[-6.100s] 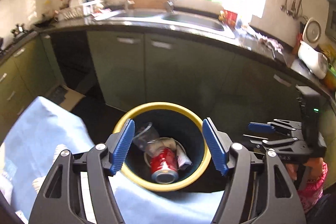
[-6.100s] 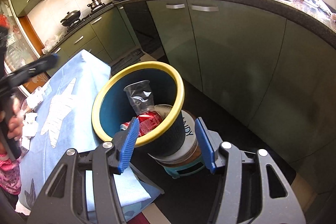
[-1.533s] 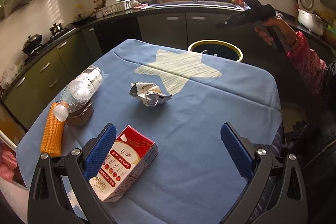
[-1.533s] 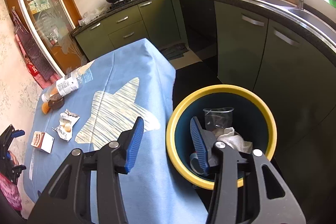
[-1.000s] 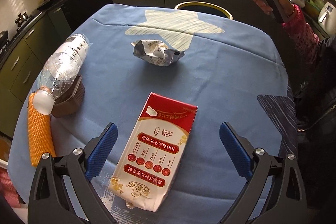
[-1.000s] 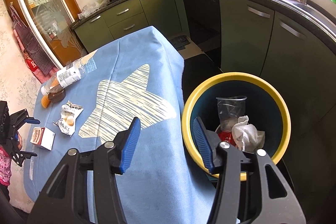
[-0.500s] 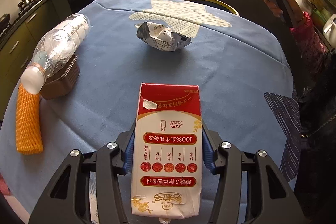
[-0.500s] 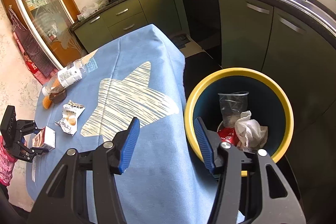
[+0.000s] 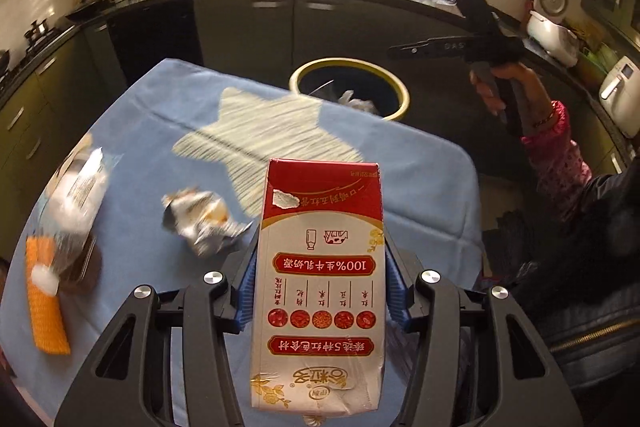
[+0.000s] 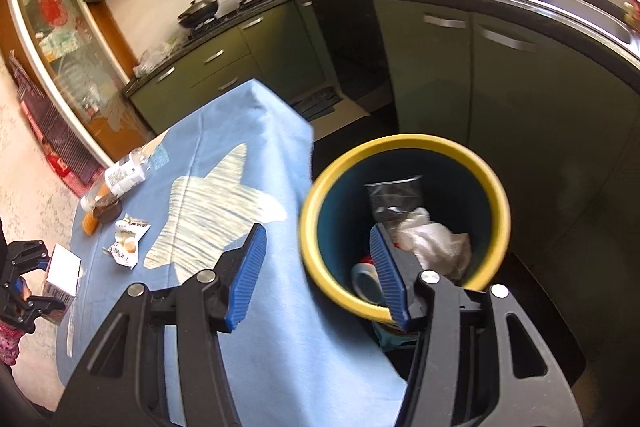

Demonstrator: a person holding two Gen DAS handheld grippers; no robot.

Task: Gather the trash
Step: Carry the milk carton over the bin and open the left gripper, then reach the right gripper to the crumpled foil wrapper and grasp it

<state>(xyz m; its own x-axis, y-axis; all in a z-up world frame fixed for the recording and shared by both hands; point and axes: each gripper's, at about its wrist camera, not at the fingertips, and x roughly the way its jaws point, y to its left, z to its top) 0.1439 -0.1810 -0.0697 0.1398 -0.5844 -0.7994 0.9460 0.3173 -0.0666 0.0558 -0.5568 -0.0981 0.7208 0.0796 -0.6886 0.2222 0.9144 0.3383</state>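
My left gripper (image 9: 321,279) is shut on a red and white milk carton (image 9: 320,195) and holds it upright above the blue tablecloth (image 9: 420,167). The right wrist view shows that same gripper (image 10: 24,279) and carton (image 10: 60,275) at the table's far end. A crumpled foil wrapper (image 9: 200,223) lies on the cloth to the carton's left. The yellow-rimmed bin (image 9: 348,65) stands beyond the table's far edge. My right gripper (image 10: 316,251) hangs open over the near rim of the bin (image 10: 404,141), nothing between its pads. In the bin lie a clear cup, white tissue and a red can.
A clear plastic bottle (image 9: 76,195), a small brown cup (image 9: 84,267) and an orange netted sleeve (image 9: 44,307) lie at the table's left edge. Green kitchen cabinets (image 10: 432,75) and a dark counter with a sink curve behind the bin. A pink sleeve (image 9: 560,155) is at right.
My left gripper has closed on the milk carton and lifted it off the cloth, tilting up toward the bin. The right gripper has shifted slightly over the bin's rim, still open.
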